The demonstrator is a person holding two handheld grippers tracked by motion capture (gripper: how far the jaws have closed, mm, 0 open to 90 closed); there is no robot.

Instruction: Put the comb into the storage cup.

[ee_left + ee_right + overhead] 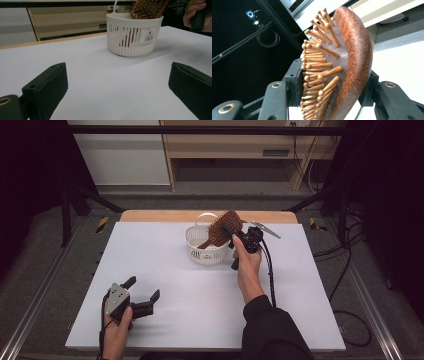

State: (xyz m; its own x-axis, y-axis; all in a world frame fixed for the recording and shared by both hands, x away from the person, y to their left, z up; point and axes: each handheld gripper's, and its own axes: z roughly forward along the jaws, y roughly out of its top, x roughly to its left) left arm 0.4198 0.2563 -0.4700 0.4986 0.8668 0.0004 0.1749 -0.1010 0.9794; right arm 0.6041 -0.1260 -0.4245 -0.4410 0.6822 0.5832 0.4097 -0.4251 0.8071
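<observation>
A wooden paddle hairbrush (222, 227) leans head-up out of a white slotted basket (192, 242) at the back middle of the white table, its handle down inside. My right gripper (231, 231) is shut on the brush head. In the right gripper view the bristle tips of the hairbrush (352, 50) press one pad and its rounded back rests against the other, with the right gripper (334, 75) around it. My left gripper (144, 287) rests open at the front left, holding nothing. The left gripper (120, 82) faces the basket (132, 37) and the brush (148, 8) across bare table.
The white table top (165, 270) has a wooden strip (150, 215) along its far edge. Pale cabinets (225, 145) stand behind, and black frame bars and cables (350, 270) flank the sides. The hand (193, 10) holding the right gripper shows beside the basket.
</observation>
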